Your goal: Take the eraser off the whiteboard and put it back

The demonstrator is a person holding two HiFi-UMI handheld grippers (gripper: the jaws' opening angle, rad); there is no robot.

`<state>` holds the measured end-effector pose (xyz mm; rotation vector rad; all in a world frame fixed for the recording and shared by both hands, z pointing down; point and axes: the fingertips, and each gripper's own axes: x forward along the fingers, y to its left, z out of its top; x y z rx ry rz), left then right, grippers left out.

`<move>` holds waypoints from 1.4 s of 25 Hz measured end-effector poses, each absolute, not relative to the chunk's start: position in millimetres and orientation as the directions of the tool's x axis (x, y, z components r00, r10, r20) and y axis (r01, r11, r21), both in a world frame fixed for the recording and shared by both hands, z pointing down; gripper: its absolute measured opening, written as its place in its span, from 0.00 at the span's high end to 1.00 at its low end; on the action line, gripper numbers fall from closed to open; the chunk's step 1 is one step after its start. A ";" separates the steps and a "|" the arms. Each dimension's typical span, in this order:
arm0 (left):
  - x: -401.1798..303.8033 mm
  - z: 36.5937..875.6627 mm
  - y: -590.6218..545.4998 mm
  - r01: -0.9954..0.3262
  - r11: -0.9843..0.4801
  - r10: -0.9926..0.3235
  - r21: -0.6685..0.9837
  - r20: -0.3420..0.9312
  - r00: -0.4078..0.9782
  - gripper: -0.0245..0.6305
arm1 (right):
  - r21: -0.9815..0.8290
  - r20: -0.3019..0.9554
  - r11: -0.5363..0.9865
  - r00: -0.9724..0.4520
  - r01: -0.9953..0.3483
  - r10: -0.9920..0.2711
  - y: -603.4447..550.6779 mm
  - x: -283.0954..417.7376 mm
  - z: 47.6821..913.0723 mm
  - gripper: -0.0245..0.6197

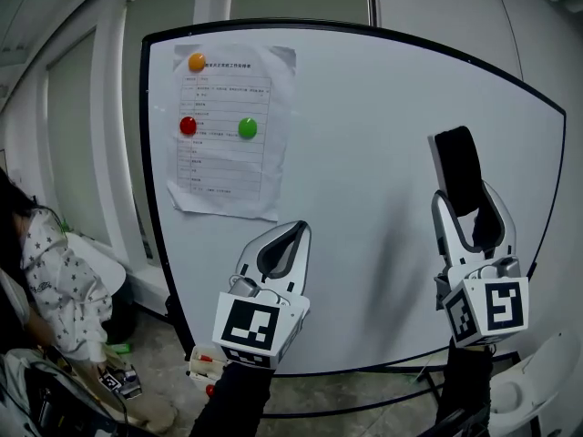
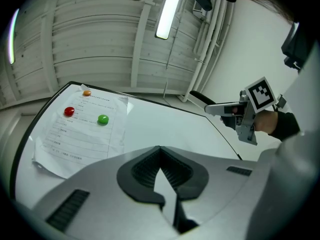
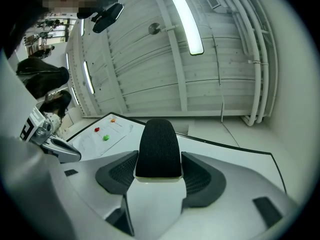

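The whiteboard (image 1: 364,153) stands upright in front of me. The eraser (image 1: 458,167), black felt on a white body, sticks up out of my right gripper (image 1: 469,209), which is shut on it in front of the board's right part. I cannot tell whether the eraser touches the board. In the right gripper view the eraser (image 3: 159,149) fills the space between the jaws. My left gripper (image 1: 290,233) is lower and to the left, shut and holding nothing, with its pads (image 2: 172,171) meeting at the tips. The left gripper view shows the right gripper (image 2: 220,109) with the eraser (image 2: 200,98).
A printed sheet (image 1: 228,135) is pinned to the board's upper left by an orange magnet (image 1: 197,62), a red magnet (image 1: 188,126) and a green magnet (image 1: 247,127). A person (image 1: 55,280) sits at the left. A white chair (image 1: 547,381) stands at the bottom right.
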<state>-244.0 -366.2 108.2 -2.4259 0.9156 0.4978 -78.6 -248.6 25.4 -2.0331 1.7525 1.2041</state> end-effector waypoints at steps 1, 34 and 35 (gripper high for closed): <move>-243.8 109.3 -365.1 -0.684 -0.657 -0.503 -0.317 -0.492 0.710 0.95 | 0.342 -0.679 -0.287 -0.024 -0.895 -0.734 -246.3 -77.3 26.1 0.53; -75.3 107.2 -304.0 -0.693 -0.670 -0.509 -0.267 -0.514 0.691 0.95 | 0.313 -0.639 -0.301 0.035 -0.901 -0.769 -180.2 123.4 32.5 0.53; -66.3 107.4 -301.3 -0.700 -0.666 -0.517 -0.258 -0.517 0.682 0.95 | 0.317 -0.637 -0.297 0.030 -0.901 -0.770 -178.4 133.6 33.1 0.53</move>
